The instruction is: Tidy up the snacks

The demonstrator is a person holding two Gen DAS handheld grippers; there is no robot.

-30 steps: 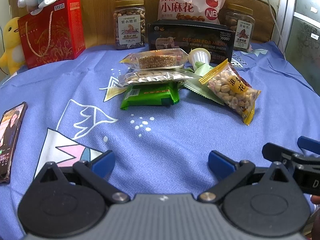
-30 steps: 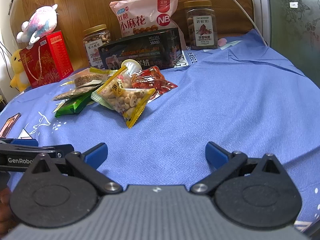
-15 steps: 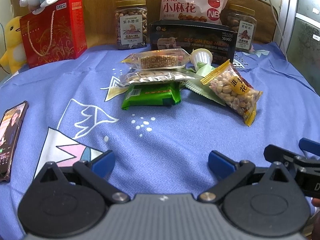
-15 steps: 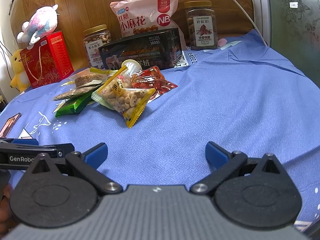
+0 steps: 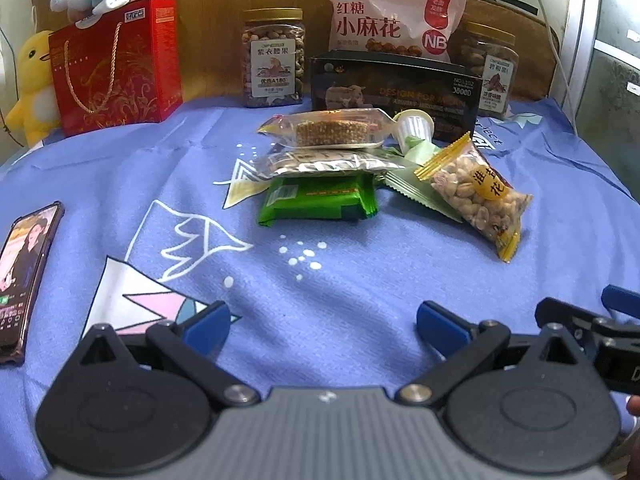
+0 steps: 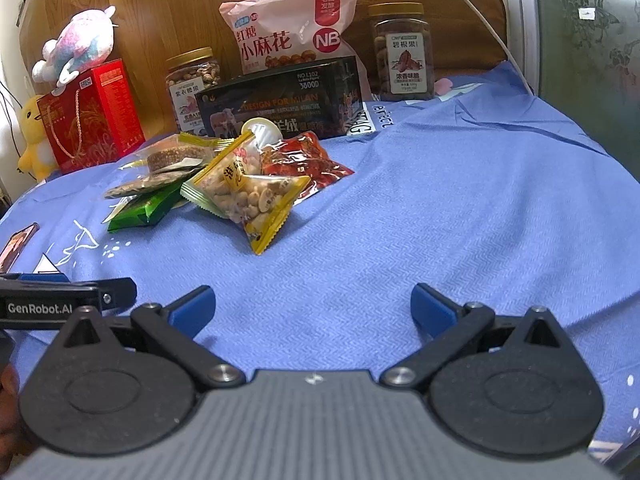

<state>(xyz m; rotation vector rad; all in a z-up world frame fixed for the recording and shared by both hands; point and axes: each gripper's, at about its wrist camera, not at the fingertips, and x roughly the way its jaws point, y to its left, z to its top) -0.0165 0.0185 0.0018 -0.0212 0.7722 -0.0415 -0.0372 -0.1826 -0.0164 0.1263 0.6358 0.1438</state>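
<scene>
Left wrist view: snack pile (image 5: 336, 168) well ahead of left gripper (image 5: 322, 324), phone (image 5: 24, 276) far left, jaws spread wide, empty; right wrist view: peanut packet (image 6: 250, 196) ahead-left of right gripper (image 6: 312, 306), black box (image 6: 280, 104) behind it, jaws spread, empty above blue cloth (image 6: 460, 220).

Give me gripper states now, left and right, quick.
Left gripper: open, empty, above the blue cloth.
Right gripper: open, empty, short of the snack pile.
</scene>
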